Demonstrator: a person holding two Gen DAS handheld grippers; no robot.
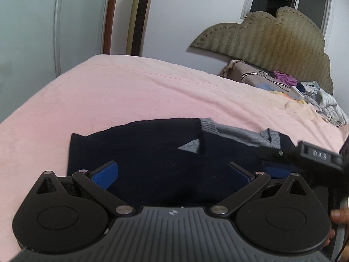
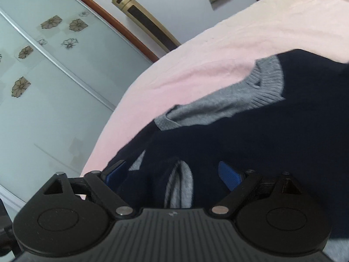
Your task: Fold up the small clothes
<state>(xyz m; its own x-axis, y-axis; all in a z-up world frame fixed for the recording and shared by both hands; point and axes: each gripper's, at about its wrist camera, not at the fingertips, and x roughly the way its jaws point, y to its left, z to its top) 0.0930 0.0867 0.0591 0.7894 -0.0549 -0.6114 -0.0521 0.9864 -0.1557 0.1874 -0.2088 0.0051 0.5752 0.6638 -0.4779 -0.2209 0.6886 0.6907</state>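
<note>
A navy sweater (image 1: 152,152) is spread on the pink bed (image 1: 130,91) before the left tool (image 1: 172,172), which is released. The right tool (image 2: 174,174) is also released, with sweater folds between its fingers.

"DAS" reads on the right tongs (image 1: 319,152), raised black lettering

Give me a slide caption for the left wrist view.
Open left hand-held gripper over a navy sweater on the pink bedsheet.
</note>
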